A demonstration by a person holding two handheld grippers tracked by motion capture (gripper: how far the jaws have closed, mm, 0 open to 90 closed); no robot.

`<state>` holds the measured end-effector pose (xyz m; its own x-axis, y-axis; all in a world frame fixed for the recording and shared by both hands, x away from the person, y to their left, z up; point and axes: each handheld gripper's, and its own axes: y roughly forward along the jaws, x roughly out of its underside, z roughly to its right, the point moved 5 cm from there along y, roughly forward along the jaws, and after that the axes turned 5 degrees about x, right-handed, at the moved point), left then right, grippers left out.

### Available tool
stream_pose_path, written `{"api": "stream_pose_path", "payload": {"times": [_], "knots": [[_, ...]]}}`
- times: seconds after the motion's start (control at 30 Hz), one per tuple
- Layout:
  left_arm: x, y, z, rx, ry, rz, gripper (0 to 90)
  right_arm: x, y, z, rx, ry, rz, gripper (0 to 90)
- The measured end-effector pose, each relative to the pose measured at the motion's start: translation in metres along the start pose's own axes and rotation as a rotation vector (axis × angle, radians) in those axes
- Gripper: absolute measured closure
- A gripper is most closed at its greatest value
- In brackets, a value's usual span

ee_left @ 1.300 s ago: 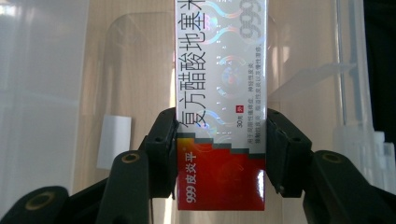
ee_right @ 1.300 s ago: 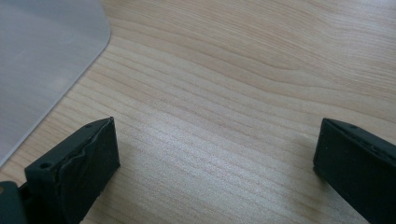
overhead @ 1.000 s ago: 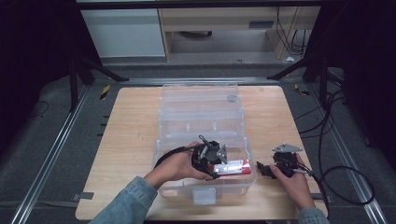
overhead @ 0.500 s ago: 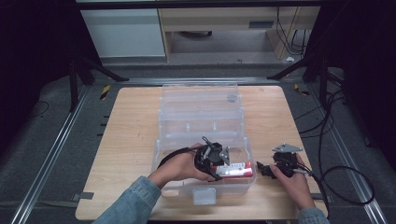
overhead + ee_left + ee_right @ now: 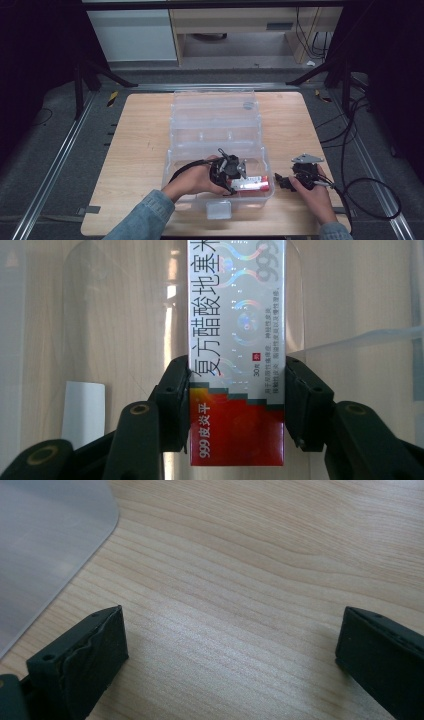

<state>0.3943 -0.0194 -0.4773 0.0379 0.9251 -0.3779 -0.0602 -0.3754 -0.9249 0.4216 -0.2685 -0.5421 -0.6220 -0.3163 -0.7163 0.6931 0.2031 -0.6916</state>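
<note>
A: What was held by the left gripper?

B: A small red and silver box was held. It was squeezed at its red end, with one jaw pressed on each long side.

A: Where was the box seen?

B: It was seen in the lower middle of the high view, inside the near part of the clear plastic bin. It was kept low and lying flat, just above the bin's floor or on it; which one could not be told. It was probably held that way so it could be laid down.

A: And the right gripper?

B: It was rested on the wooden table, at the lower right of the high view, just beside the bin's right wall. Its jaws were spread wide, and nothing was held between them. In the right gripper view, bare wood was seen between the jaws, with the bin's corner at the upper left. It was most likely kept out of the way.

A: What was changed from a second ago?

B: Very little was changed. The box was kept in the same grip and almost the same spot. The right gripper was not moved.
</note>
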Motion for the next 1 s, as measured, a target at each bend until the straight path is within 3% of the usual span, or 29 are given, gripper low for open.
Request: {"api": "stream_pose_path", "payload": {"times": [1.0], "knots": [[0.005, 0.024, -0.003, 0.011, -0.012, -0.050, 50.8, 0.000, 0.000, 0.000, 0.000, 0.000, 0.000, 0.5]]}}
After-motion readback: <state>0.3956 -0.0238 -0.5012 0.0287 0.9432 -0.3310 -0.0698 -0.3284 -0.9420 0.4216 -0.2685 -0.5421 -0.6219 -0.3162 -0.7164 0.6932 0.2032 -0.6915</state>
